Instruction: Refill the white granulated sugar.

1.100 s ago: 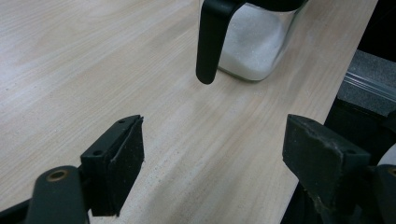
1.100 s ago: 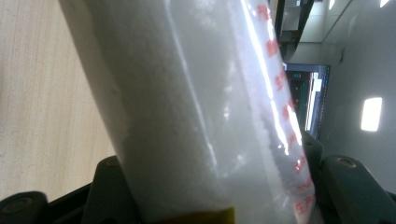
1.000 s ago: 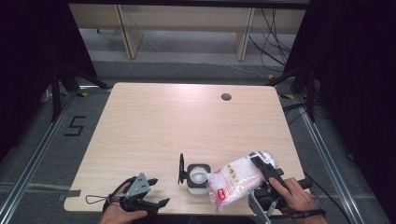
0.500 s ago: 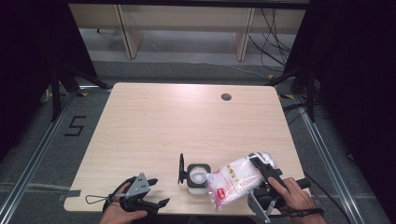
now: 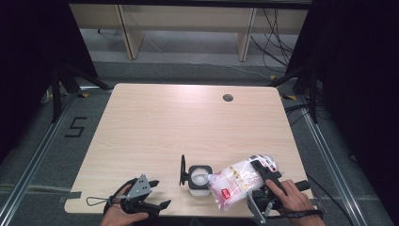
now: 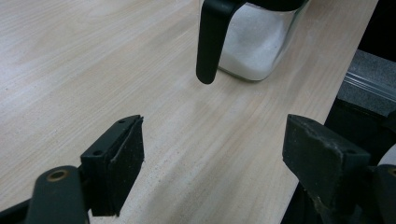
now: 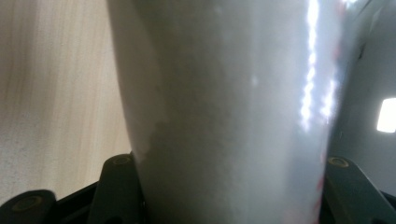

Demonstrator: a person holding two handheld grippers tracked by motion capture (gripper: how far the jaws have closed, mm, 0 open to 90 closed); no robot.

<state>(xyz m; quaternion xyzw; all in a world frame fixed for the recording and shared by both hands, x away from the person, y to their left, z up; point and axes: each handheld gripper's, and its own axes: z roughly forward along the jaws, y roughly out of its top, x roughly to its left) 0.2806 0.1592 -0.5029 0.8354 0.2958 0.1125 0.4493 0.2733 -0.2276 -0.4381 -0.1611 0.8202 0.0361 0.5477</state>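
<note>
Right gripper (image 5: 256, 186) fingers slightly tighter on clear, white-filled, red-labelled bag (image 5: 235, 181); left gripper (image 5: 157, 195) wide open, empty.

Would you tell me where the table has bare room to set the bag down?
The wood from the jar back to the cable hole, and the whole left half above the left gripper, lies bare. The near edge is crowded: jar, bag and right gripper sit together at its right.
</note>
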